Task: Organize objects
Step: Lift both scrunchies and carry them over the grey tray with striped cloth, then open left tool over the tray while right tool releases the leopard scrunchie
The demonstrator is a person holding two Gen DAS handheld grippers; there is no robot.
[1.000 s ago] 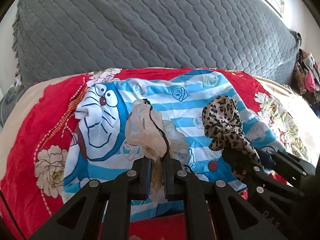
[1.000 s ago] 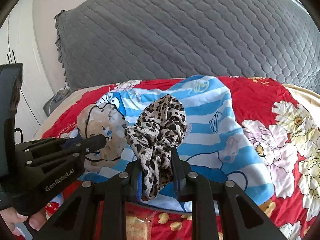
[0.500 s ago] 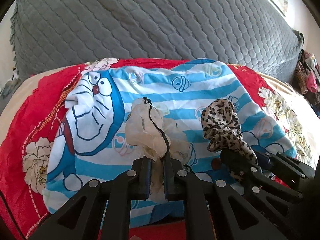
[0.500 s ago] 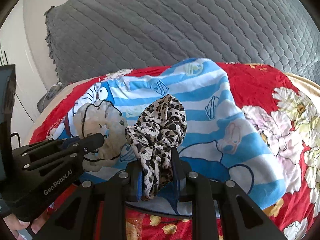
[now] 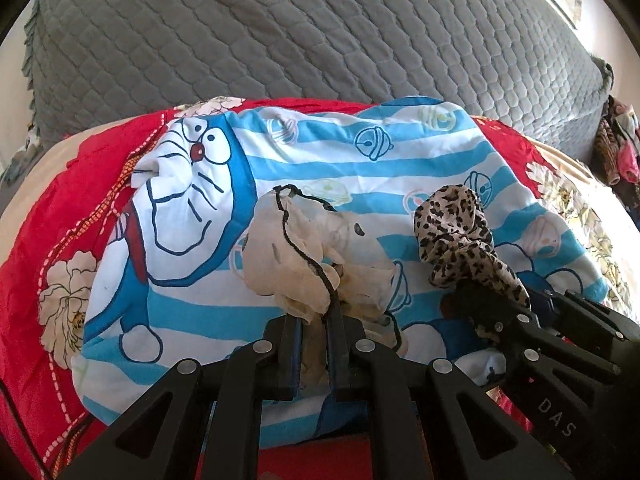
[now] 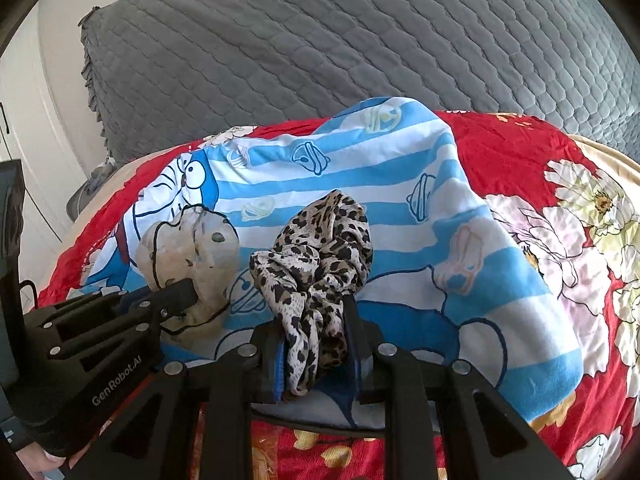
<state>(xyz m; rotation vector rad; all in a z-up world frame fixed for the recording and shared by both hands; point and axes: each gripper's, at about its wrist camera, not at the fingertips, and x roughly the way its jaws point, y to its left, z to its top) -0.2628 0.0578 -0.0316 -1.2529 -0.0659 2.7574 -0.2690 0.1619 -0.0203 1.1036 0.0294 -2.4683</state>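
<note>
My left gripper [image 5: 314, 320] is shut on a sheer beige scrunchie [image 5: 288, 256] edged with black cord, which stands up from the jaws over a blue-and-white striped cartoon cushion [image 5: 360, 160]. To its right, my right gripper [image 5: 476, 304] is shut on a leopard-print scrunchie [image 5: 452, 224]. In the right wrist view the leopard scrunchie [image 6: 320, 256] bunches between the right gripper [image 6: 316, 332] fingers, and the left gripper [image 6: 188, 300] with the beige scrunchie [image 6: 180, 248] sits at the lower left. Both scrunchies hang low, just above the cushion [image 6: 420, 240].
The cushion lies on a red floral bedspread [image 6: 520, 160]. A grey quilted headboard cover [image 5: 320, 32] rises behind it. A heap of clothes [image 5: 616, 148] lies at the far right. A hand [image 6: 36, 460] shows at the bottom left of the right wrist view.
Both grippers have sunk closer to the striped cushion, each holding its scrunchie; the cushion now fills more of both views.
</note>
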